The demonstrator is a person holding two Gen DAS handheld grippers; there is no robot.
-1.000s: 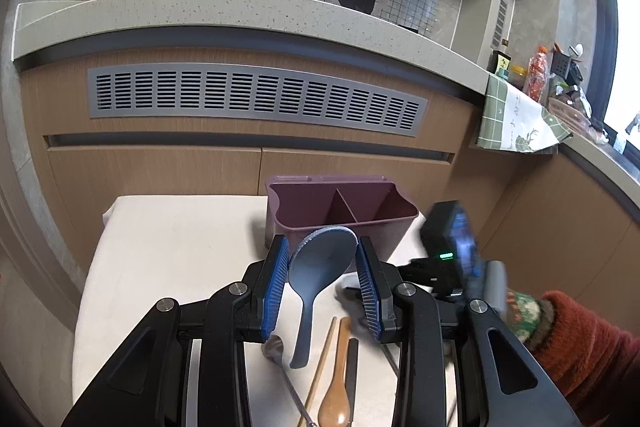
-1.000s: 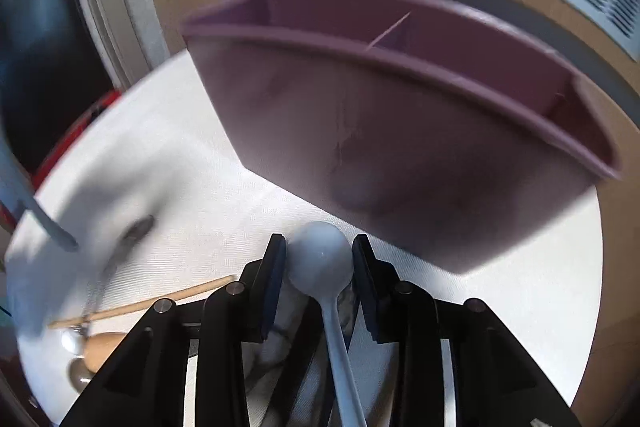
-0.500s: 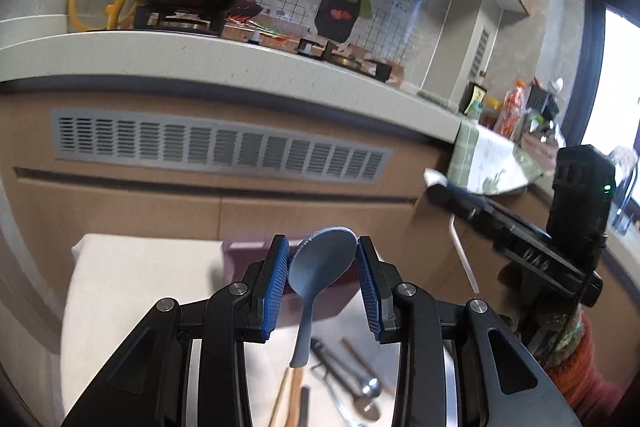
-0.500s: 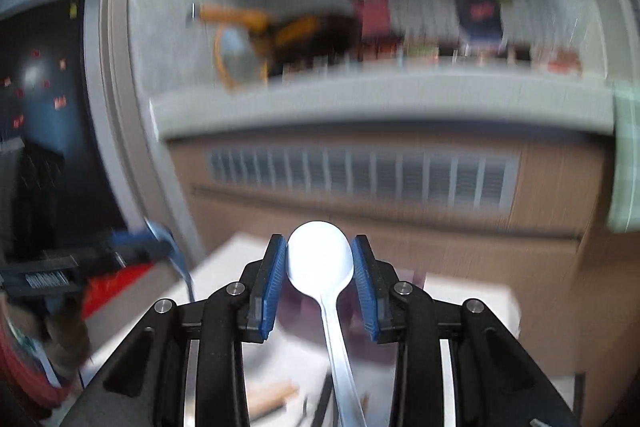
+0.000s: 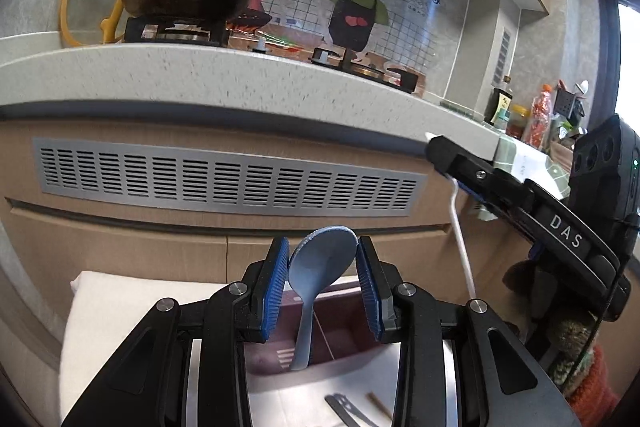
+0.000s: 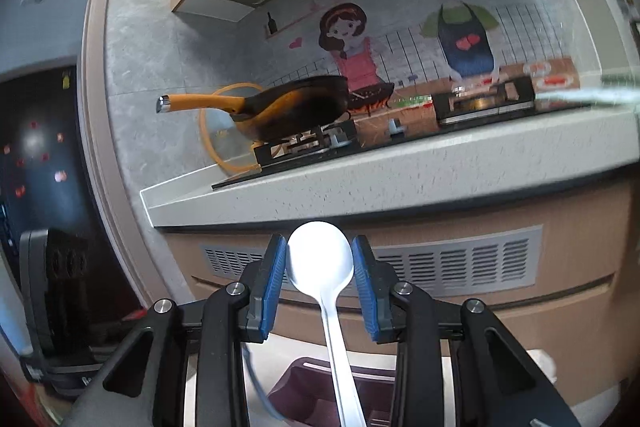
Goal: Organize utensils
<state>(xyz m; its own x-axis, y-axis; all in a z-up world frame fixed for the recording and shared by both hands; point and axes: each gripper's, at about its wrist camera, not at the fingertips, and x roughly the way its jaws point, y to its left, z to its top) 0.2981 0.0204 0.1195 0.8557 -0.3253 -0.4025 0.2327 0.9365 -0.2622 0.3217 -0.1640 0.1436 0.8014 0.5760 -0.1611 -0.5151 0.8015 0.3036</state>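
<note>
Left fingers clamped on blue spoon, handle down in purple caddy, right fingers clamped on white spoon above caddy, steel utensils at 6 o'clock on worktop

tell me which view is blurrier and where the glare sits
Right wrist view: softer overall, glare washing out the white spoon bowl in the right tool. Left wrist view: sharper, blown-out window at right edge; blue spoon evenly lit.

A: How is the scene lit?
B: Daylight is admitted at the left view's right edge, at the window, which is overexposed.

A: And sharpness?
B: Strong fisheye bending and dark vignetted corners are noted; the countertop is softened by blur.
</note>
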